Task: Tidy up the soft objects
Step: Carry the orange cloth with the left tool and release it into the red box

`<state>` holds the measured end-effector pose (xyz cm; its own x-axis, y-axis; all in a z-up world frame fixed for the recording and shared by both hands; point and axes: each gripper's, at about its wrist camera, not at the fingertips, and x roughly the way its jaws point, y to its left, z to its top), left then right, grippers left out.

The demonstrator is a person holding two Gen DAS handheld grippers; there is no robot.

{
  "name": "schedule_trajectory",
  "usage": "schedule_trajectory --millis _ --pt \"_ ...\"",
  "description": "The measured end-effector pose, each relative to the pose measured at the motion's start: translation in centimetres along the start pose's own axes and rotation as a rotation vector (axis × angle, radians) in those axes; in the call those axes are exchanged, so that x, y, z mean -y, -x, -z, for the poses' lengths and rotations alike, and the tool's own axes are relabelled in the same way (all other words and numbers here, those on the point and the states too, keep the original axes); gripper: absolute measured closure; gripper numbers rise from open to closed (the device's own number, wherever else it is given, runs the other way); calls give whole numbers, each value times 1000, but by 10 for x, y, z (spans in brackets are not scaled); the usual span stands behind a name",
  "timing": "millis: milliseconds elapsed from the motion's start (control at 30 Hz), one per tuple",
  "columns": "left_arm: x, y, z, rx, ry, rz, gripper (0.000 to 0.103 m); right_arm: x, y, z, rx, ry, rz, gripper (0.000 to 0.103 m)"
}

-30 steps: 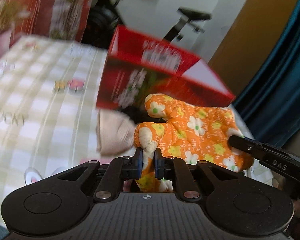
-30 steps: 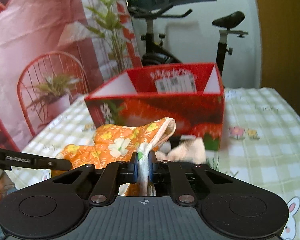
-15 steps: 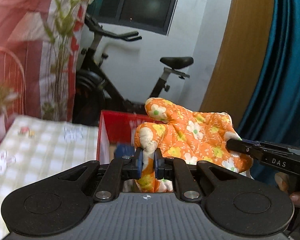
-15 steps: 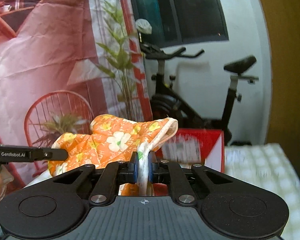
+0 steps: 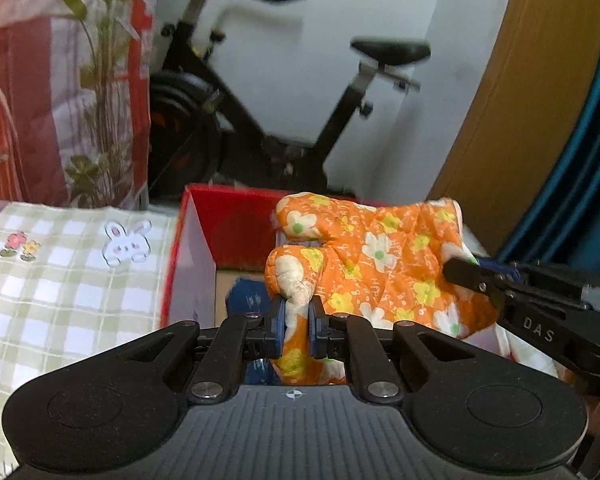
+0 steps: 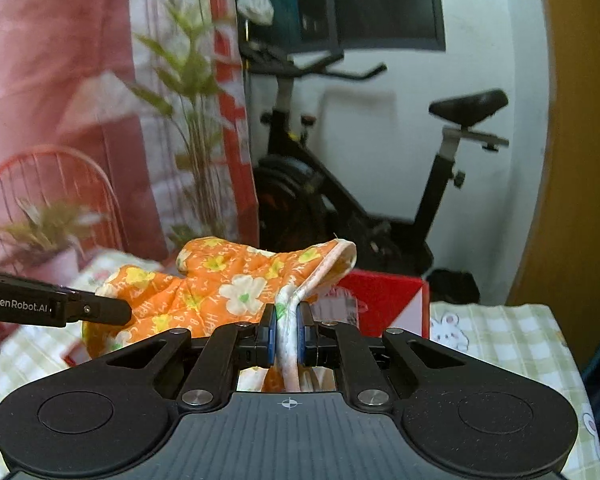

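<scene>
An orange oven mitt (image 5: pixel 372 264) with white and yellow flowers hangs stretched between both grippers, above the open red box (image 5: pixel 228 220). My left gripper (image 5: pixel 296 320) is shut on the mitt's thumb end. My right gripper (image 6: pixel 286 334) is shut on the mitt's (image 6: pixel 228 280) pale cuff edge. The right gripper (image 5: pixel 500 292) reaches in from the right in the left wrist view; the left gripper (image 6: pixel 80 310) enters from the left in the right wrist view. A dark blue item (image 5: pixel 248 300) lies inside the box. The red box (image 6: pixel 384 300) shows behind the mitt.
The table carries a green-and-white checked cloth (image 5: pixel 60 280) with rabbit and flower prints. An exercise bike (image 6: pixel 340 180) stands behind the table by a white wall. A red wire chair (image 6: pixel 52 184) with a plant is at left, a blue curtain (image 5: pixel 572 160) at right.
Both grippers carried the mitt up from in front of the red box to above its open top. The beige cloth seen beside the box earlier is out of view.
</scene>
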<state>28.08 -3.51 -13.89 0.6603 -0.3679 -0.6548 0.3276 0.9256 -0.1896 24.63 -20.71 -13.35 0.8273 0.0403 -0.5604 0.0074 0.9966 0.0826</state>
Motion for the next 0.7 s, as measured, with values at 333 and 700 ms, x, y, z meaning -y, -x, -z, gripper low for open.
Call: schedule_trajectory --millis 333,700 --pt "-14 -50 9 -181 -19 -11 91 -2 -53 24 -199 -52 8 94" --pt "-2 -50 9 -179 -110 6 61 -1 -58 29 -230 -47 62 76"
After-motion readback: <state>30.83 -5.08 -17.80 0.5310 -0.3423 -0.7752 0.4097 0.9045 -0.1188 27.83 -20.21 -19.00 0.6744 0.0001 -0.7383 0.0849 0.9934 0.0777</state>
